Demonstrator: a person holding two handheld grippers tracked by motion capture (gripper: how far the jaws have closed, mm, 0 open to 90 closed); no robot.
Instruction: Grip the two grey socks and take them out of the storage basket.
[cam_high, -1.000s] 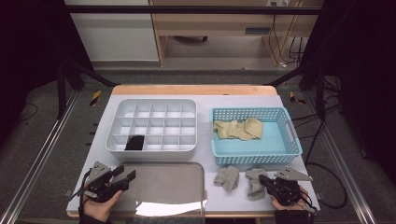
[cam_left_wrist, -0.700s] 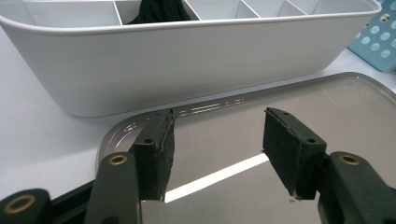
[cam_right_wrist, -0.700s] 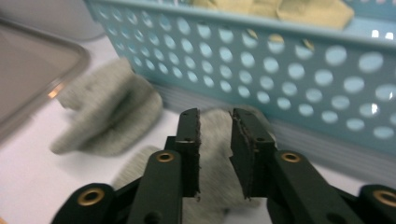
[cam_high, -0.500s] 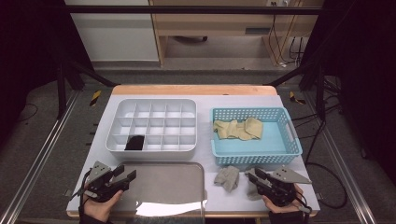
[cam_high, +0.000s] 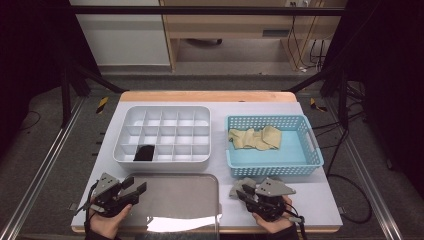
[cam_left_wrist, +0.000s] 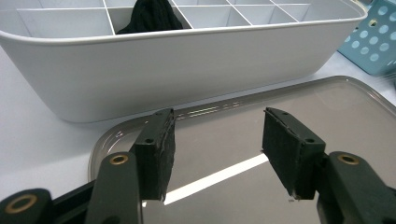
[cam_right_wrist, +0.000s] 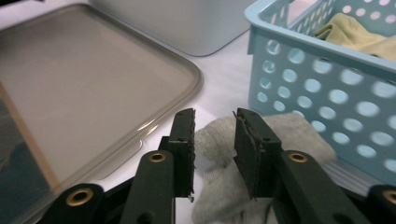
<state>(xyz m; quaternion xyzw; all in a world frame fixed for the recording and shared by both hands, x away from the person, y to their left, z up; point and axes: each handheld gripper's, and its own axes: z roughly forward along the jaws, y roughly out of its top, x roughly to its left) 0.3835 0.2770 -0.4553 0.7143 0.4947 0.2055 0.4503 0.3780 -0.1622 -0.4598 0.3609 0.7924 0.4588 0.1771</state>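
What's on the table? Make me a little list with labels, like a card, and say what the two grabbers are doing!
Table: white table
Left side: white divider box with a black sock in one front compartment
Right side: blue basket holding yellowish socks
Front: clear lid, lying flat
Beside the lid: grey sock on the table
Left gripper: open, over the lid, nothing between its pads
Right gripper: jaws just opened, apart over the grey sock, not pressing it
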